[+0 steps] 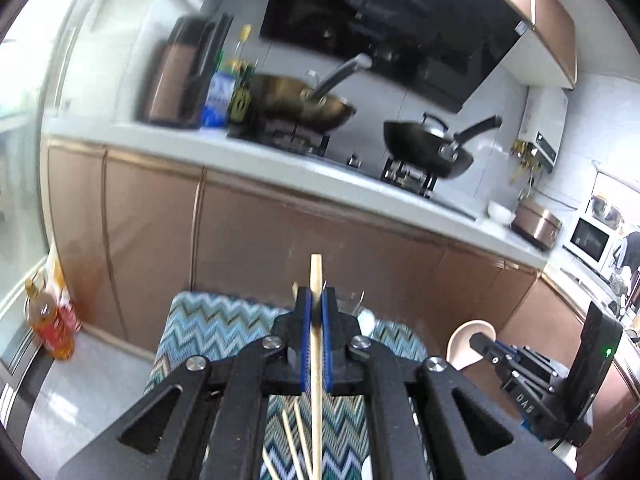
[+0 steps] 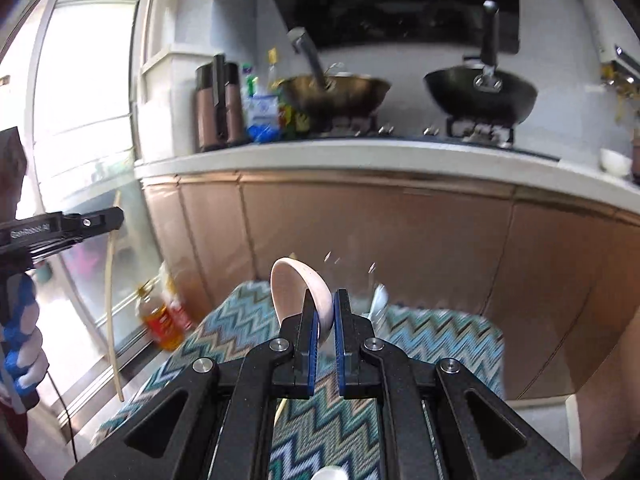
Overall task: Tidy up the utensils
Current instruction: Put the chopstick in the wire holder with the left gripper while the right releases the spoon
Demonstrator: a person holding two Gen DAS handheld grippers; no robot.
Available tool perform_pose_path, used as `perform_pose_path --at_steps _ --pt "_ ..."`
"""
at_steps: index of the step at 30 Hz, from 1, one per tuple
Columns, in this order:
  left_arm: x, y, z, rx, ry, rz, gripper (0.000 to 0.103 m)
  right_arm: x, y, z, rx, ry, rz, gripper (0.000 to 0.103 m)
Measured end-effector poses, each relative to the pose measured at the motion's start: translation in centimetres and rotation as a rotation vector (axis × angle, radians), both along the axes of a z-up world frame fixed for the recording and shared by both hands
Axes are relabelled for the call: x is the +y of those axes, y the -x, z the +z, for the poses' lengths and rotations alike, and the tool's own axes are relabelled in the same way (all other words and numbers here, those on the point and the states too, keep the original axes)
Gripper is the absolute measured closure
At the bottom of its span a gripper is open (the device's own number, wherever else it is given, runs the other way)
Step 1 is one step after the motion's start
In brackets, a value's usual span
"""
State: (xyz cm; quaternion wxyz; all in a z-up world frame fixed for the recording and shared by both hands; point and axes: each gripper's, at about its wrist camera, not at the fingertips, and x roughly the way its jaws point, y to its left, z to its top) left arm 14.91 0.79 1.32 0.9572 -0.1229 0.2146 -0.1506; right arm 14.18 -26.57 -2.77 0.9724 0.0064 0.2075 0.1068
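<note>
Left wrist view: left tool [image 1: 316, 300] is clamped on an upright wooden chopstick [image 1: 316, 276] above the zigzag cloth [image 1: 208, 320]; right tool's body reads "DAS".

Right wrist view: right tool [image 2: 325, 304] is clamped on a pale spoon [image 2: 298, 280]; left tool's body reads "GenRobot.AI".

Pale wooden chopstick [image 1: 316, 320] upright, pink spoon [image 2: 308, 292] bowl-up, spare chopsticks [image 1: 294, 436] on mat

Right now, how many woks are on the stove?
2. A brass-coloured wok sits on the left burner, next to the bottles. A black wok sits on the right burner. Both handles point up toward the hood. No other wok shows.
</note>
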Motion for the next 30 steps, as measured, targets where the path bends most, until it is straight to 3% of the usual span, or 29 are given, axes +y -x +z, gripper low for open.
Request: perform_pose_path --at_steps 9,15,22,30 --pt "-3.7 -6.6 0.8 -0.101 0.009 0.024 0.098 0.2 -5.9 1.3 -0.103 0.005 -0.096 0.096" --pt "-5.4 -12.4 -0.3 -0.210 0.041 0.116 0.098 0.0 -11.5 -0.6 -0.134 0.015 -0.144 0.096" --pt "-8.0 -18.5 -4.7 -0.236 0.066 0.163 0.098 -0.2 -16.2 -4.8 -0.104 0.024 -0.148 0.095" --pt "-11.0 -21.1 -9.6 -0.258 -0.005 0.178 0.098 -0.3 -18.3 -7.6 -0.116 0.036 -0.143 0.095"
